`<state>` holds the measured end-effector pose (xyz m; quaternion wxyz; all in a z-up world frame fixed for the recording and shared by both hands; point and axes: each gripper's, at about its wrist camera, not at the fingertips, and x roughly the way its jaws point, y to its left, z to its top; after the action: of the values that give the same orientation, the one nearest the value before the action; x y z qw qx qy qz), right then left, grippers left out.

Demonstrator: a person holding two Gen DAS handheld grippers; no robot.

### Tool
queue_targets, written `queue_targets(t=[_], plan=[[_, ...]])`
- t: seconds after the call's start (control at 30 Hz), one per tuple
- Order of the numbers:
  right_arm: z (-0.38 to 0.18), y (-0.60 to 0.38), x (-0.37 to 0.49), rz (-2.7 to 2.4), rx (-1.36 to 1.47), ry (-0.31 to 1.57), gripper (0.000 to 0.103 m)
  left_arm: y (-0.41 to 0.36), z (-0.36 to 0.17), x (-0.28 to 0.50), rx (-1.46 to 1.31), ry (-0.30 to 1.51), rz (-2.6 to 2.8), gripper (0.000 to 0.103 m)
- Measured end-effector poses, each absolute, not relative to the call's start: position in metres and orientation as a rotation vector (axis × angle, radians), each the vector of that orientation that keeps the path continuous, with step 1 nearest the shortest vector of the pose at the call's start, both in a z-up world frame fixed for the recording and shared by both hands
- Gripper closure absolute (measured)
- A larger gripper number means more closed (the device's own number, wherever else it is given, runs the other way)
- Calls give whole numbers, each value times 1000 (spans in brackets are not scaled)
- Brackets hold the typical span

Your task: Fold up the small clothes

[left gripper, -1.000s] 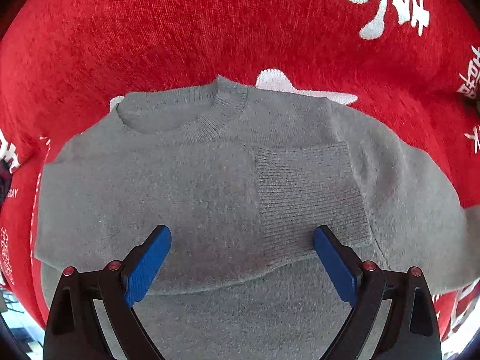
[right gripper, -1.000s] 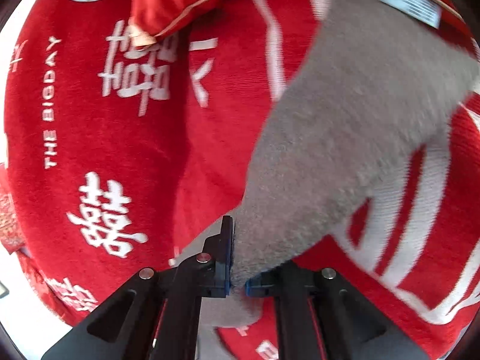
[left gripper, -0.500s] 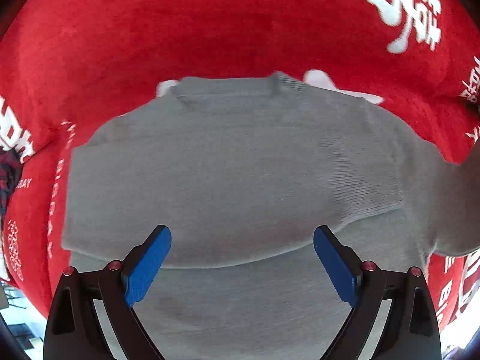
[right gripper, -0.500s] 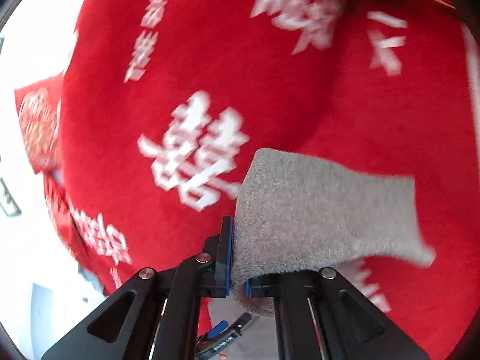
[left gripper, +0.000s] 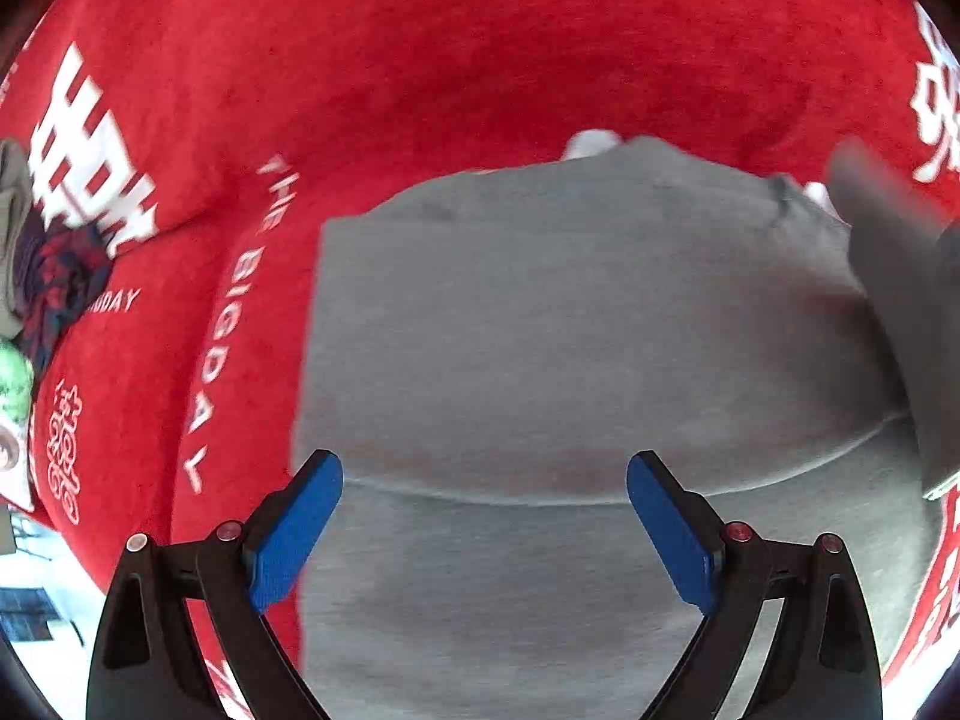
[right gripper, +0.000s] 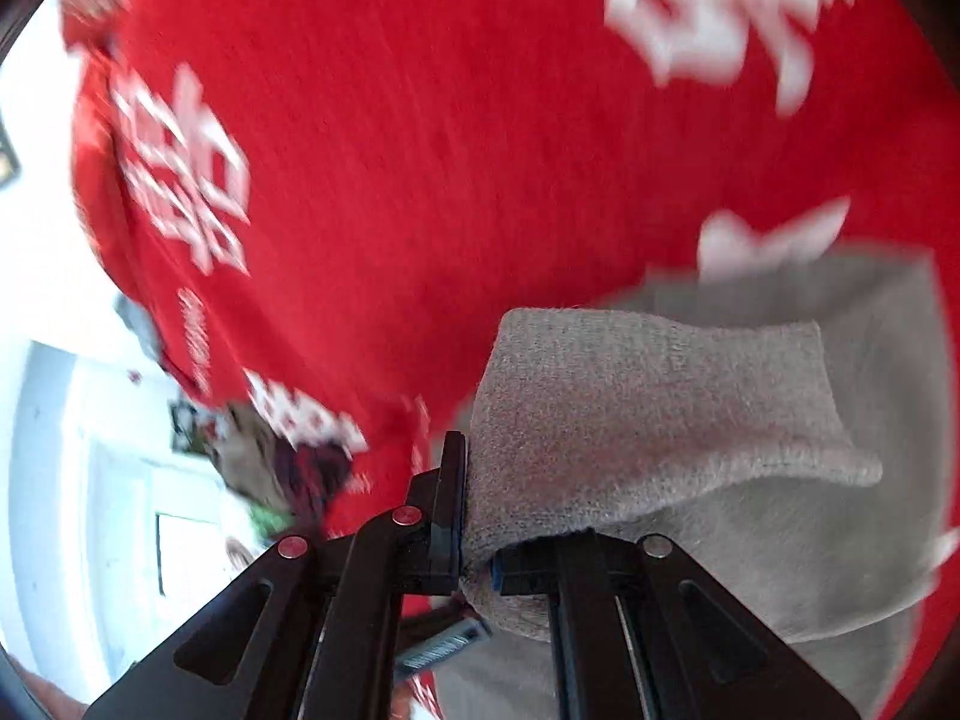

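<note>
Sleeve pinched in the right tongs [right gripper: 477,546] — left tongs [left gripper: 485,531] spread wide.

The grey sweater [left gripper: 570,330] is seen laid flat on the red blanket [left gripper: 450,72], beneath the empty left tongs; its sleeve [right gripper: 648,420] is clamped and held above the body — white characters are printed across the blanket.

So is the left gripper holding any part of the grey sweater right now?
No, the left gripper hangs wide open above the grey sweater, its blue pads gripping nothing.

Left wrist: steep, close over sweater [left gripper: 570,330]; right wrist: shallower; both share it.
</note>
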<state>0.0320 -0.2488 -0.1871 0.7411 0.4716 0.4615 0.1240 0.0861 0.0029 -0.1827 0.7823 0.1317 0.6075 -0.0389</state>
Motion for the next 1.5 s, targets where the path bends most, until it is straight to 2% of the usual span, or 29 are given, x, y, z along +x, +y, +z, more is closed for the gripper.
queue_targets(t=[0.03, 0.13, 0.2, 0.23, 0.27, 0.3, 0.33, 0.37, 0.47, 0.5, 0.53, 0.57, 0.7, 0.8, 0.93, 1.0, 1.07, 1.13, 1.23, 1.37, 1.5], plan=[[-202, -236, 35, 260, 1026, 1074, 91, 14, -184, 86, 278, 1316, -71, 6], [-247, -206, 34, 192, 1021, 1256, 91, 36, -183, 84, 263, 1326, -53, 6], [-257, -202, 28, 159, 1039, 1274, 91, 50, -183, 83, 251, 1332, -45, 6], [-258, -204, 21, 147, 1081, 1251, 87, 58, -183, 82, 243, 1334, -41, 6], [-256, -206, 18, 140, 1112, 1231, 70, 64, -184, 82, 238, 1337, -40, 6], [-254, -210, 15, 129, 1138, 1206, 59, 69, -184, 82, 233, 1340, -38, 6], [-249, -214, 11, 110, 1161, 1170, 44, 75, -184, 81, 228, 1343, -35, 6], [-244, -221, 7, 71, 1170, 1136, 42, 78, -184, 81, 225, 1344, -33, 6], [-233, -239, 7, -24, 1201, 1079, 43, 90, -182, 81, 200, 1350, -28, 6], [-230, -244, 9, -44, 1208, 1064, 49, 93, -181, 82, 192, 1350, -27, 6], [-226, -245, 14, -55, 1195, 1053, 77, 97, -179, 82, 179, 1346, -28, 6], [-218, -243, 21, -52, 1155, 1042, 96, 99, -178, 82, 172, 1342, -29, 6], [-176, -208, 58, 64, 870, 1016, 96, 112, -170, 81, 136, 1315, -45, 6], [-163, -148, 79, 193, 557, 1084, 96, 122, -170, 81, 116, 1319, -39, 6], [-195, -86, 85, 268, 301, 1249, 90, 133, -173, 79, 90, 1335, -25, 6], [-214, -73, 82, 275, 253, 1335, 78, 136, -173, 78, 82, 1337, -33, 6], [-215, -70, 70, 297, 267, 1333, 51, 136, -173, 78, 76, 1336, -53, 6], [-208, -74, 60, 298, 281, 1318, 35, 133, -172, 79, 61, 1333, -84, 6], [-200, -99, 42, 269, 391, 1313, 34, 122, -171, 83, 24, 1334, -150, 6], [-210, -180, -3, 97, 718, 1304, 34, 93, -171, 89, 10, 1325, -232, 6], [-224, -253, -50, -109, 1029, 1218, 34, 68, -178, 100, 26, 1316, -234, 6]])
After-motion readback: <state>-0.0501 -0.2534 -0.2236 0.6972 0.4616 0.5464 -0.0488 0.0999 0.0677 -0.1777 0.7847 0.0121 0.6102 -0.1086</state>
